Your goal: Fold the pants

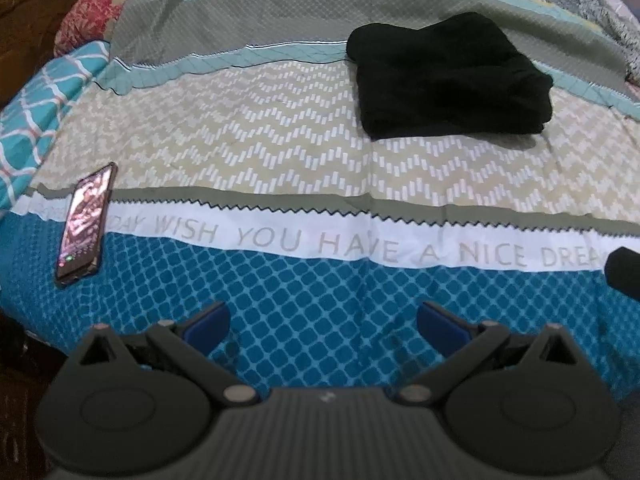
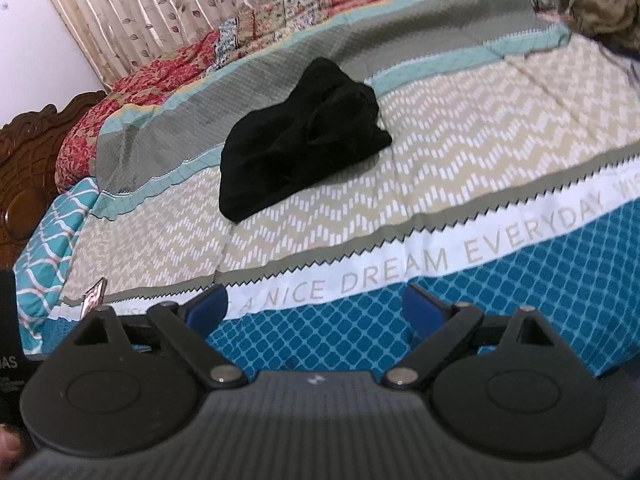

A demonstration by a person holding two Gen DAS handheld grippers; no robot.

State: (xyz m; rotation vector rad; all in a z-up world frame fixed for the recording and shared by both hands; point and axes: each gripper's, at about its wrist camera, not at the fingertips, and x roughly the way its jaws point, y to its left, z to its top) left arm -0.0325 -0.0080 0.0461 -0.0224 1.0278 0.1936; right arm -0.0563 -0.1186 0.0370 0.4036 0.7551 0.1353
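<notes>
The black pants (image 1: 448,80) lie folded in a compact stack on the patterned bedspread, far ahead and to the right in the left wrist view. In the right wrist view the black pants (image 2: 300,136) lie ahead and left of centre. My left gripper (image 1: 322,326) is open and empty, held low over the blue part of the bedspread near the bed's front edge, well short of the pants. My right gripper (image 2: 316,306) is open and empty too, over the front of the bed and far from the pants.
A phone (image 1: 86,220) with a lit screen lies on the bedspread at the left; its edge shows in the right wrist view (image 2: 94,294). A carved wooden headboard (image 2: 28,160) stands at the left. Floral quilts (image 2: 160,76) and curtains line the far side.
</notes>
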